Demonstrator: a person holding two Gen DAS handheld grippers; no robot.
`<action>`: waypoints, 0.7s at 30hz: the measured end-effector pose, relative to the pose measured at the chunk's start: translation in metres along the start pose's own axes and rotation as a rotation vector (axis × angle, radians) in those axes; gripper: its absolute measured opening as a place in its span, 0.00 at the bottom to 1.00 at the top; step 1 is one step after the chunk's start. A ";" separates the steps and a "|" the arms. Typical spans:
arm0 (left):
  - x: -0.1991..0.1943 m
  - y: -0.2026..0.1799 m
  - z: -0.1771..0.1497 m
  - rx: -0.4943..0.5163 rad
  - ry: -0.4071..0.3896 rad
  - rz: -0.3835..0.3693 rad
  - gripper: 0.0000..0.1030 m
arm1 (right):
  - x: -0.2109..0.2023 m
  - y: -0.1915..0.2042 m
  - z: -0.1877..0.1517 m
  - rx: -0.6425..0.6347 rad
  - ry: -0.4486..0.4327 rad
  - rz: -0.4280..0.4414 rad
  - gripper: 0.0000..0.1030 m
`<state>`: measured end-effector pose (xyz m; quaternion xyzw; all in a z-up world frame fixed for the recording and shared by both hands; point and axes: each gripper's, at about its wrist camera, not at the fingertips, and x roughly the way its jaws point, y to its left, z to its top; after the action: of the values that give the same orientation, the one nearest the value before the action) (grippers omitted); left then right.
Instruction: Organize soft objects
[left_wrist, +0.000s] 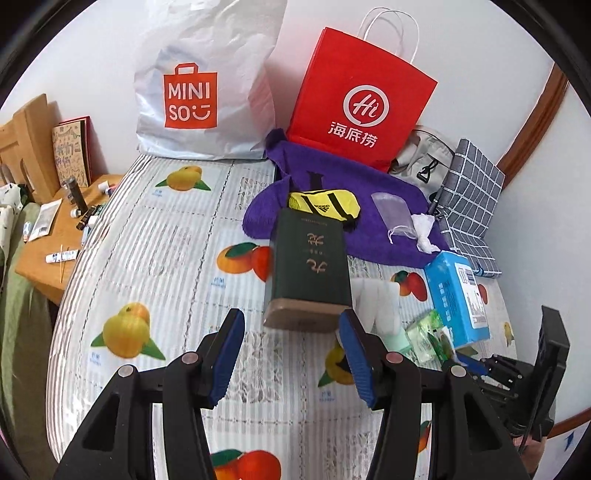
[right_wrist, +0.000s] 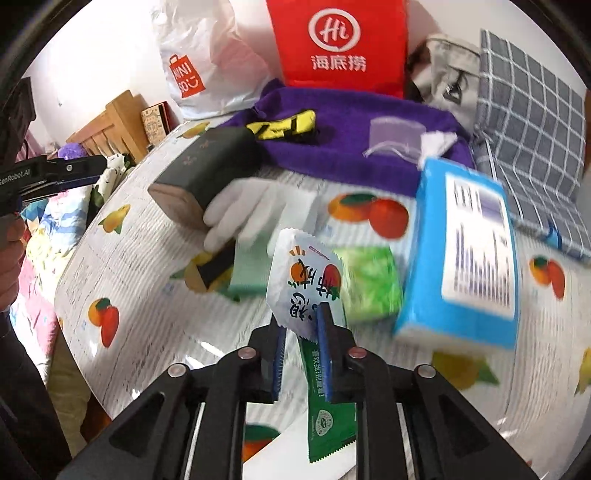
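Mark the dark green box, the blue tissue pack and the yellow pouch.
dark green box (left_wrist: 312, 264): left wrist view, middle of its lettered top face.
blue tissue pack (right_wrist: 461, 254): right wrist view, on its white label.
yellow pouch (left_wrist: 327, 205): left wrist view, middle of its yellow fabric.

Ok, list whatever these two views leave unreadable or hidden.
- Right wrist view: the green packet beside the blue tissue box is motion-blurred; its print is unreadable.
- Right wrist view: the sachet in the right tool is partly covered by the fingers.
- Left wrist view: the right tool is cut off at the edge.
- Left wrist view: the red bag hides part of the grey bag.
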<state>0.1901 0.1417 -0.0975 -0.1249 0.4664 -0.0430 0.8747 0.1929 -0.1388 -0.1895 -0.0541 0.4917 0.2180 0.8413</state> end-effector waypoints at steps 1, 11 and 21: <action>-0.001 0.000 -0.002 0.000 0.000 -0.002 0.50 | 0.000 0.000 -0.003 0.004 0.002 0.005 0.21; -0.010 -0.012 -0.016 0.026 0.010 -0.013 0.50 | -0.018 -0.006 -0.013 0.072 -0.085 0.034 0.12; -0.011 -0.024 -0.026 0.051 0.020 -0.015 0.50 | -0.043 -0.019 -0.014 0.118 -0.157 -0.003 0.07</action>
<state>0.1632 0.1165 -0.0960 -0.1053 0.4727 -0.0626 0.8727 0.1718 -0.1739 -0.1618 0.0120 0.4359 0.1912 0.8793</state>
